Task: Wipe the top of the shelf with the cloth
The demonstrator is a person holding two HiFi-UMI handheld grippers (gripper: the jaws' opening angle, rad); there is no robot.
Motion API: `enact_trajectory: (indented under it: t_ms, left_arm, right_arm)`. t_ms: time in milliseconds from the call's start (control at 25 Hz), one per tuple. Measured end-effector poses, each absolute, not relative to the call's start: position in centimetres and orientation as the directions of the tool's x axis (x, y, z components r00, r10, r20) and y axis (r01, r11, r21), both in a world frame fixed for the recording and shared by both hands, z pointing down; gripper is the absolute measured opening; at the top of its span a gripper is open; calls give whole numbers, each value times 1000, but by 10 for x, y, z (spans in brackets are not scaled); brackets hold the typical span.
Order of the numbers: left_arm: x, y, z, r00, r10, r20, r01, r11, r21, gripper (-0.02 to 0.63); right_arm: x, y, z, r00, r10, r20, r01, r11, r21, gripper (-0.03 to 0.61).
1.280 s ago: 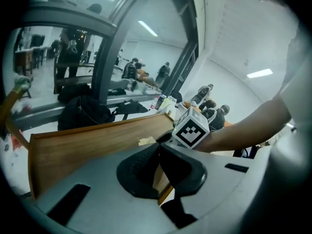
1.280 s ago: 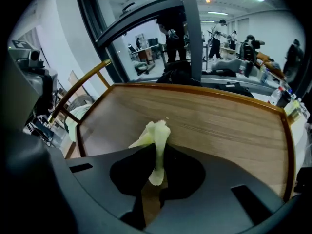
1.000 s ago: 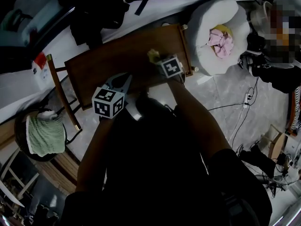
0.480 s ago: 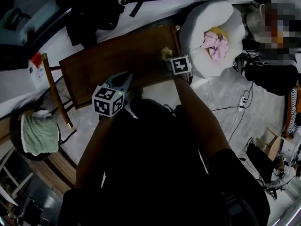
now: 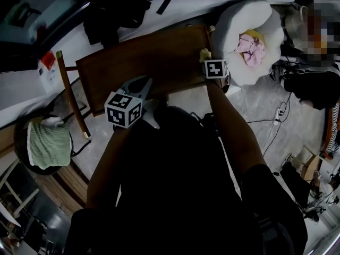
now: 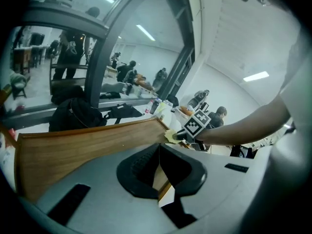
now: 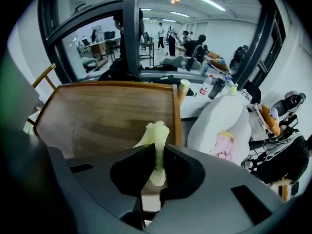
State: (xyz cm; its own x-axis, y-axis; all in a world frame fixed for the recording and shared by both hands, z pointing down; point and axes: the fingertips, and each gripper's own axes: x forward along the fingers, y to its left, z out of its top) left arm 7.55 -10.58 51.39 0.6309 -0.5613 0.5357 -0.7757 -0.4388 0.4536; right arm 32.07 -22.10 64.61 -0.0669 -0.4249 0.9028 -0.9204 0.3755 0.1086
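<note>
My right gripper (image 7: 156,167) is clamped on the cloth (image 7: 155,135) at the right edge of the shelf (image 7: 102,113) top (white cushion (image 7: 219,123) just past it). Bare wood is open leftward. My left gripper (image 6: 158,172), jaws together and empty, is over the near edge.

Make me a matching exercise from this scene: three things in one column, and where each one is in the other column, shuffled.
Things:
1. cloth
2. pink rag
3. green towel

Places:
A. in the dark round basket
B. in the hollow of the white cushion
C. clamped in the jaws of the right gripper

Pairs: 1-C, 2-B, 3-A
</note>
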Motion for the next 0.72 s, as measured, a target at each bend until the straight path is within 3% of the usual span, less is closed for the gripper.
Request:
enact_trajectory:
  t_ms: [160,360,720]
  left_arm:
    - [42,-96,510,629,-571,528,-776,-425,466,12]
    - [-28,-75,503,598,-594,538,-799,-386,461,12]
    - [-144,-10,490,600,-580,551,-798,-377,471,12]
  right_arm:
    - [252,-214,622,-221,-476,851,-881,472,35,48]
    - [95,-164,617,-495,-333,803,-733,655,-181,48]
    - [-144,-30,629,-693,-62,718,-528,721,-448,48]
